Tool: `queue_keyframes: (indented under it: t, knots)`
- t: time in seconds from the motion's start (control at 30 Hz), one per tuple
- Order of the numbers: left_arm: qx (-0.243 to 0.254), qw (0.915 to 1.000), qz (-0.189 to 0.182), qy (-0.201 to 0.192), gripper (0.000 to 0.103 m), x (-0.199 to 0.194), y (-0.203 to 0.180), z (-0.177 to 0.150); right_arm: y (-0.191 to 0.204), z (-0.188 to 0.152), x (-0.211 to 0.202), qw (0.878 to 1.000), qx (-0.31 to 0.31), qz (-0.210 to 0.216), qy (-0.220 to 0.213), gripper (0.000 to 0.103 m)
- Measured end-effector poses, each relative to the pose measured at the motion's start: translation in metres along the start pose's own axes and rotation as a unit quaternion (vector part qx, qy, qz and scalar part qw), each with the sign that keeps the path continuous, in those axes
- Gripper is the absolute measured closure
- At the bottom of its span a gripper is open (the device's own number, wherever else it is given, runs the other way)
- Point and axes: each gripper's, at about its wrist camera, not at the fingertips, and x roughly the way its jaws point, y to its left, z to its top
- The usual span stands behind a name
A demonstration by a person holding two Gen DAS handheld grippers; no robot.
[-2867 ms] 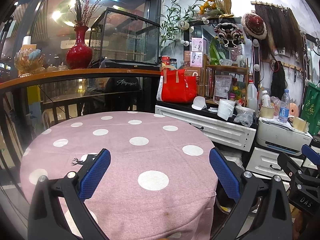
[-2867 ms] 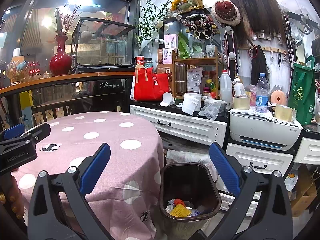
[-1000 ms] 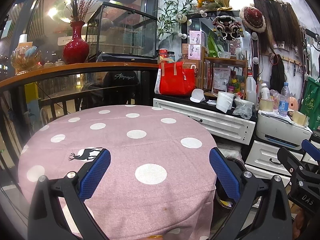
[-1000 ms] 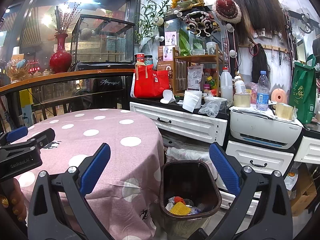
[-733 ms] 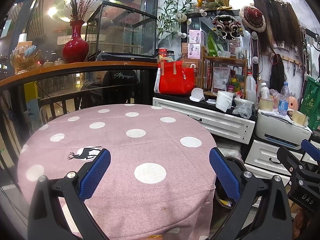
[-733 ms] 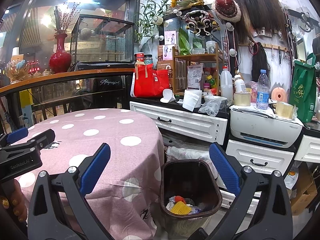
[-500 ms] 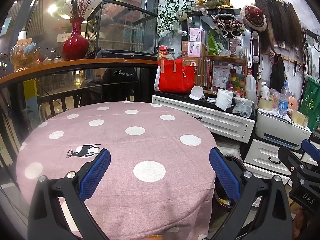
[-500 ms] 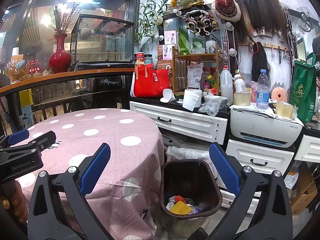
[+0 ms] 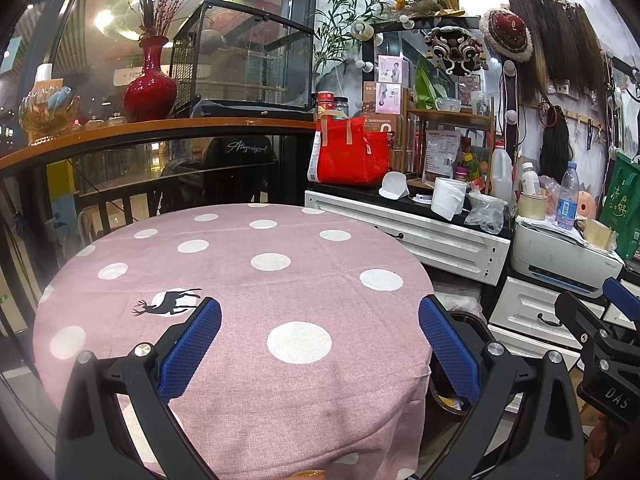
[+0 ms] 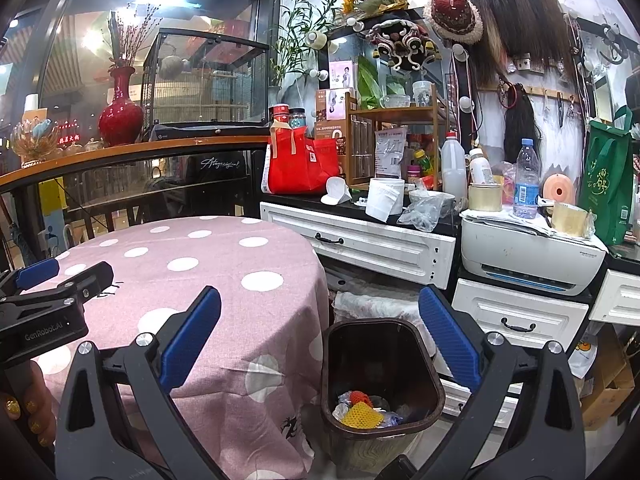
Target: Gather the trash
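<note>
We see left gripper (image 9: 320,336) spread wide, empty, over pink dotted desk (image 9: 256,280) | right gripper (image 10: 320,332) spread wide, empty, above brown bin (image 10: 424,376) | trash (image 10: 362,410) lies inside bin, beside desk.

A round table is covered by a pink cloth (image 9: 248,288) with white dots (one black deer print is seen near its left side). Behind it, a red vase (image 9: 150,80) is set on a wooden ledge. A red bag (image 10: 298,162) is stood on the dark counter, and a white printer (image 10: 528,256) is placed further right, beside a green bag (image 10: 606,184).
</note>
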Motion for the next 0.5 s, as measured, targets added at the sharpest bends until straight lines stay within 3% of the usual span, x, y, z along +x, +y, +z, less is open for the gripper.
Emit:
queue_keyframes:
  t: [0.5]
  knots:
    - [0.006, 1.0000, 0.001, -0.001, 0.006, 0.0011, 0.0034, 0.0009, 0.0018, -0.0005, -0.0002, 1.000, 0.001, -0.001, 0.000, 0.006]
